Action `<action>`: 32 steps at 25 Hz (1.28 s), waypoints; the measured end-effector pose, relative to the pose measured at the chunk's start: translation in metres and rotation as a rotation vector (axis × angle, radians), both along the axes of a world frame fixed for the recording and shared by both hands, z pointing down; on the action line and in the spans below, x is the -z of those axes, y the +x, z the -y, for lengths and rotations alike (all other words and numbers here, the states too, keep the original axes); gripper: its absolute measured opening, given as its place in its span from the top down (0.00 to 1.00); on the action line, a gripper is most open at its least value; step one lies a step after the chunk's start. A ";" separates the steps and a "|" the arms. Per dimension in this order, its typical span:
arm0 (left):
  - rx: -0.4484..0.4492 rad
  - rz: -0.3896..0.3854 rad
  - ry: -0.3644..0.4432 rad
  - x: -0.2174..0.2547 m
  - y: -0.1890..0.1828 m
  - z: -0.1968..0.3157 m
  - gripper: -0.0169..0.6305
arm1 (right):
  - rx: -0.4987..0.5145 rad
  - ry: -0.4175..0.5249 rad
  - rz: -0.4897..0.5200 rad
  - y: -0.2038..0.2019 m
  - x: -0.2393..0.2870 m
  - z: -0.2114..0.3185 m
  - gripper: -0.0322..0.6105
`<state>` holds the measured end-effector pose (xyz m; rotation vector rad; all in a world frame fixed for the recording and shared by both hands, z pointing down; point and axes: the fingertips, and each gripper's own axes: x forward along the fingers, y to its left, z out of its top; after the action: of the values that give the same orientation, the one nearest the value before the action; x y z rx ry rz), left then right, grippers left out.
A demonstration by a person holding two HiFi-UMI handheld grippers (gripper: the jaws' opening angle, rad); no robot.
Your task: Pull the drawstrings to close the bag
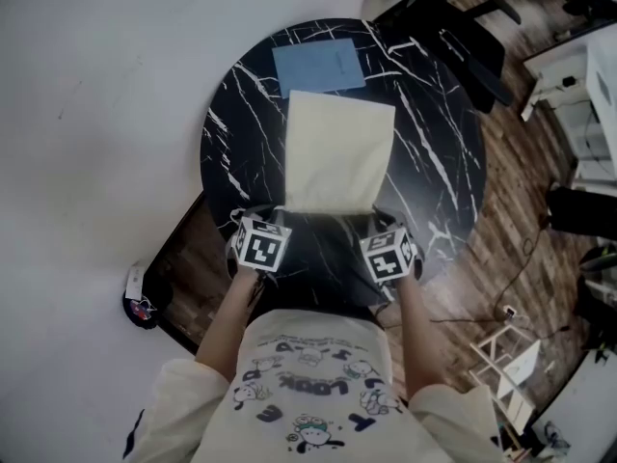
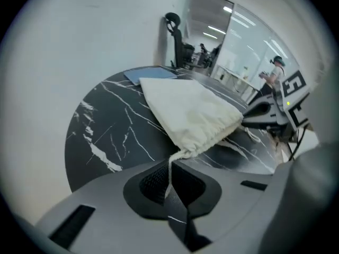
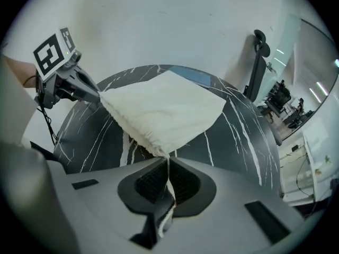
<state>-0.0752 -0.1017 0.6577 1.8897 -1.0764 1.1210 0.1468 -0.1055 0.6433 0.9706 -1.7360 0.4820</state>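
— While the bag [image 1: 337, 152] is lying flat on the table [image 1: 439, 177], what is getting gripped?
— The left gripper [image 2: 170, 176] is pinching the left drawstring [image 2: 175, 157]; the right gripper [image 3: 168, 180] is clamping the right drawstring [image 3: 168, 163], at the bag's near corners.

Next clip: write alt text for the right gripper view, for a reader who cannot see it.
The right gripper has its jaws shut on a white drawstring that comes out of the near corner of a cream cloth bag. The bag lies on a round black marbled table. The left gripper meets the bag's other mouth corner at upper left.
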 end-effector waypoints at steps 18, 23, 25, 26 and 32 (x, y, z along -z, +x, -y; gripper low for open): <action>0.462 -0.059 0.004 0.007 -0.042 0.006 0.91 | -0.473 0.065 0.087 0.049 0.004 0.000 0.92; 0.543 -0.064 0.026 0.012 -0.056 0.007 0.91 | -0.578 0.129 0.103 0.065 0.008 0.004 0.92; 0.591 -0.093 0.023 0.012 -0.059 0.007 0.91 | -0.649 0.122 0.113 0.072 0.006 0.000 0.92; 0.613 -0.102 0.023 0.013 -0.062 0.008 0.91 | -0.685 0.118 0.121 0.076 0.004 -0.002 0.92; 0.728 -0.137 0.027 0.019 -0.085 0.009 0.91 | -0.756 0.153 0.124 0.092 0.010 0.000 0.92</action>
<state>-0.1597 -0.1106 0.6391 1.3684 -1.5230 0.5509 0.2387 -0.1057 0.6334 1.7445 -1.4799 0.9092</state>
